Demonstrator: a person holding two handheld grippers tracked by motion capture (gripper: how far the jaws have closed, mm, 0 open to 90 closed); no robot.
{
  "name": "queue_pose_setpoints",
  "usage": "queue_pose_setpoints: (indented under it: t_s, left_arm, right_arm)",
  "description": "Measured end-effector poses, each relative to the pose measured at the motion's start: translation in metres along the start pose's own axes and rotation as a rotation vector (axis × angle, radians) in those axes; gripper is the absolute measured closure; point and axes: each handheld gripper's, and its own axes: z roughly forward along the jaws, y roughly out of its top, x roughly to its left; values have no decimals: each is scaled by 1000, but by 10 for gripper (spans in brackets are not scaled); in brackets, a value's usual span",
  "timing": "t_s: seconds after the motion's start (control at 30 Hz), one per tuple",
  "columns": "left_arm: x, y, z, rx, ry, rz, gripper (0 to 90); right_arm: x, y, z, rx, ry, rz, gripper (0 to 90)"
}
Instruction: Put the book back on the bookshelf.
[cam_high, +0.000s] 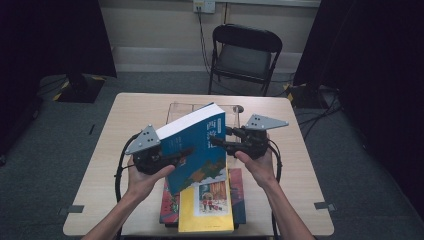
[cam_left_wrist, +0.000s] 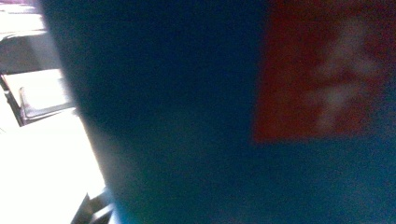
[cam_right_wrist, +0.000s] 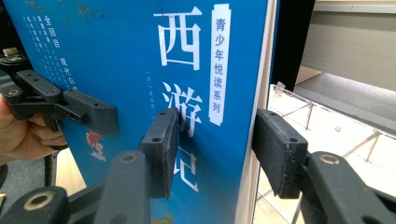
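Observation:
A thick blue book (cam_high: 195, 137) with white characters on its cover hangs tilted above the table, spine low and page edge up. My left gripper (cam_high: 187, 152) grips its left side, one jaw lying across the cover. The same cover (cam_left_wrist: 187, 116) sits blurred and very near in the left gripper view. My right gripper (cam_high: 220, 139) straddles the book's right edge. In the right gripper view one pad (cam_right_wrist: 163, 140) rests on the cover (cam_right_wrist: 116, 46), the other pad (cam_right_wrist: 280, 154) sits behind the page edge, and the left gripper (cam_right_wrist: 88, 112) clamps the book farther off.
Under the raised book lies a stack of books, a yellow one (cam_high: 207, 210) on top, near the front edge of the wooden table (cam_high: 125, 115). A clear acrylic rack (cam_high: 235, 108) stands behind the book. A black folding chair (cam_high: 245, 55) is beyond the table.

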Motion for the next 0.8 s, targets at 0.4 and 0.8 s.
queue_pose_setpoints:
  t_s: [0.4, 0.8]
  left_arm:
    - [10, 3, -16, -28, 69, 27, 603]
    - [8, -2, -20, 0, 31, 22, 606]
  right_arm:
    - [3, 11, 25, -41, 16, -12, 519]
    - [8, 2, 19, -17, 37, -8, 480]
